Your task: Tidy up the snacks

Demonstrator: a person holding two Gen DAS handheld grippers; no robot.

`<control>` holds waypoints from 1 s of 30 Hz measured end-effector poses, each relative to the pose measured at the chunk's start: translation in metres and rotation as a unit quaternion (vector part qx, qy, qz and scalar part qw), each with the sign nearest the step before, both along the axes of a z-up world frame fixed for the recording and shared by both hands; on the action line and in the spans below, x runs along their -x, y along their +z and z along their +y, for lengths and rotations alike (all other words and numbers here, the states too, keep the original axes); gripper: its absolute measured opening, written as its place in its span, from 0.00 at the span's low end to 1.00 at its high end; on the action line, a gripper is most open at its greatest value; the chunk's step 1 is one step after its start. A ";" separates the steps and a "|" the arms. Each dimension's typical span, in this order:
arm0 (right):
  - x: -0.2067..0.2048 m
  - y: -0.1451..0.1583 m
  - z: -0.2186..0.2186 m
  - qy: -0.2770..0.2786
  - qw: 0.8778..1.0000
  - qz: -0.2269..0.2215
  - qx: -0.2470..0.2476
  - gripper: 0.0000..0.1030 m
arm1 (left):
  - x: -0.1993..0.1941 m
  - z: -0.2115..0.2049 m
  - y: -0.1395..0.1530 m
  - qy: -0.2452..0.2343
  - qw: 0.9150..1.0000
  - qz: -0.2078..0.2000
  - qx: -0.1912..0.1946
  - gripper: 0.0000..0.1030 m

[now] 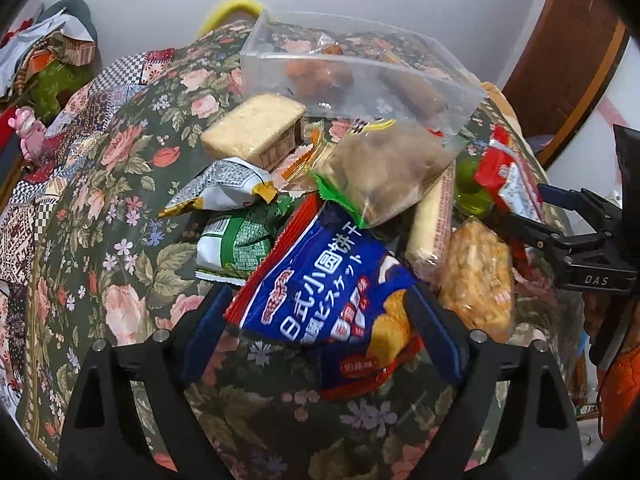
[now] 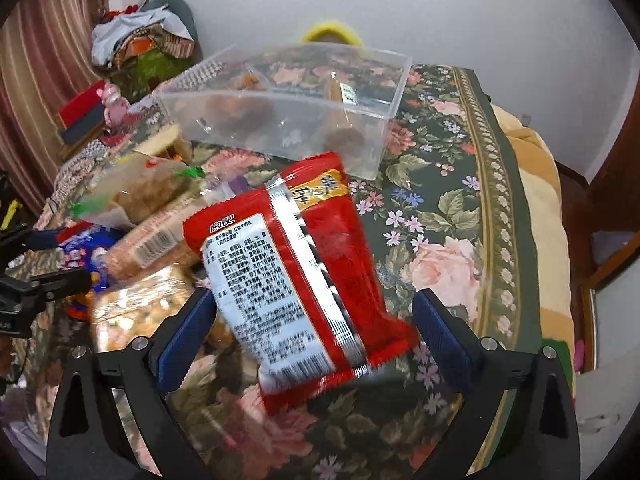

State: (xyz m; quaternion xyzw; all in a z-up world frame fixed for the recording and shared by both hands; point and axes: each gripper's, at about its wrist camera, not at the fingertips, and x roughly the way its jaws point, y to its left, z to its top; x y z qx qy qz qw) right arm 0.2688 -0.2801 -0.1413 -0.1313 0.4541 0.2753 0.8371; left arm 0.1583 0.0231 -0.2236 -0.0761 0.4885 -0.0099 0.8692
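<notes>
A blue biscuit packet [image 1: 328, 292] lies on the floral tablecloth [image 1: 120, 184] between the pads of my left gripper [image 1: 322, 326], whose jaws stand wide and do not press it. In the right wrist view a red snack packet [image 2: 304, 272] lies between the pads of my right gripper [image 2: 314, 334], with a gap on each side. Behind both stands a clear plastic box [image 1: 360, 76] [image 2: 280, 120] with a few brown snacks inside. Between the grippers is a heap of packets: a beige cracker pack [image 1: 256, 128], a clear bag of brown snacks [image 1: 384, 172] and a crispy bar [image 1: 476, 280].
Two green-and-white packets [image 1: 236, 244] lie left of the heap. The table's bordered edge [image 2: 512, 240] runs along the right, with a blanket beyond. Piled clothes [image 2: 136, 40] and a pink toy [image 1: 28, 132] sit at the back left. A yellow object [image 2: 332, 30] shows behind the box.
</notes>
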 end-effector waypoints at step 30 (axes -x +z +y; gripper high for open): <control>0.011 0.047 -0.012 -0.031 0.998 -0.021 -0.048 0.70 | 0.028 0.021 0.046 0.007 0.998 -0.056 0.028 0.35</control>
